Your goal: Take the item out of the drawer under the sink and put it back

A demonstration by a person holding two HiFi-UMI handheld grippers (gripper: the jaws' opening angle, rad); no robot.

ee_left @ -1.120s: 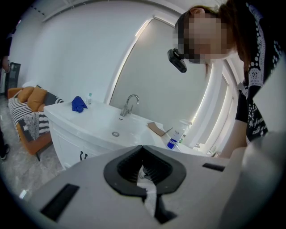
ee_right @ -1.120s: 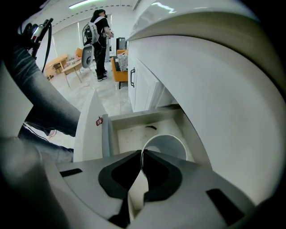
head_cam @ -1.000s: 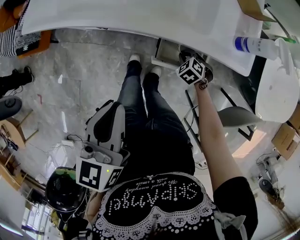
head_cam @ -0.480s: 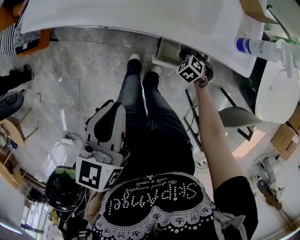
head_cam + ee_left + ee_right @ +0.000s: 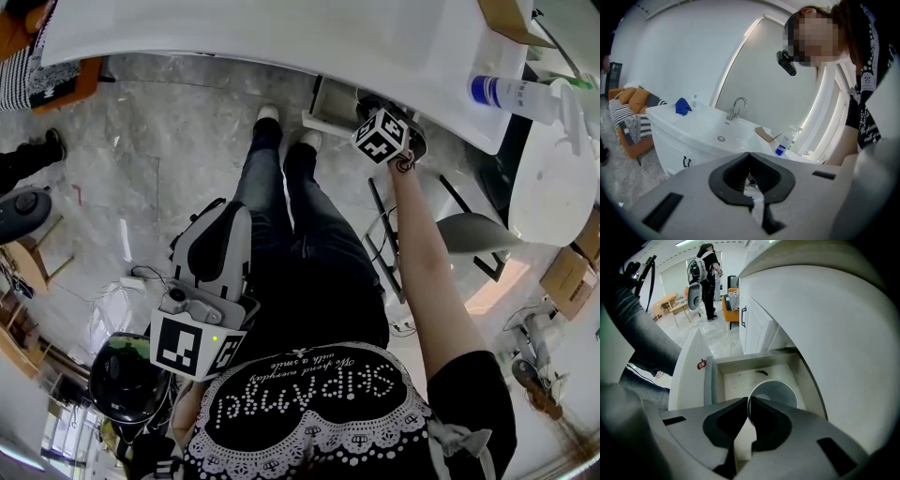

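Our right hand-held gripper points down and pinches the near rim of the round white cup; the cup is in the open drawer, mouth up. Our left hand-held gripper is closed on nothing and far back.

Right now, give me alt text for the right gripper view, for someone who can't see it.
The right gripper is closed on the rim of a white cup in the open drawer under the curved white sink cabinet. Legs in jeans fill the left edge, and a person with a backpack stands far back in the room.
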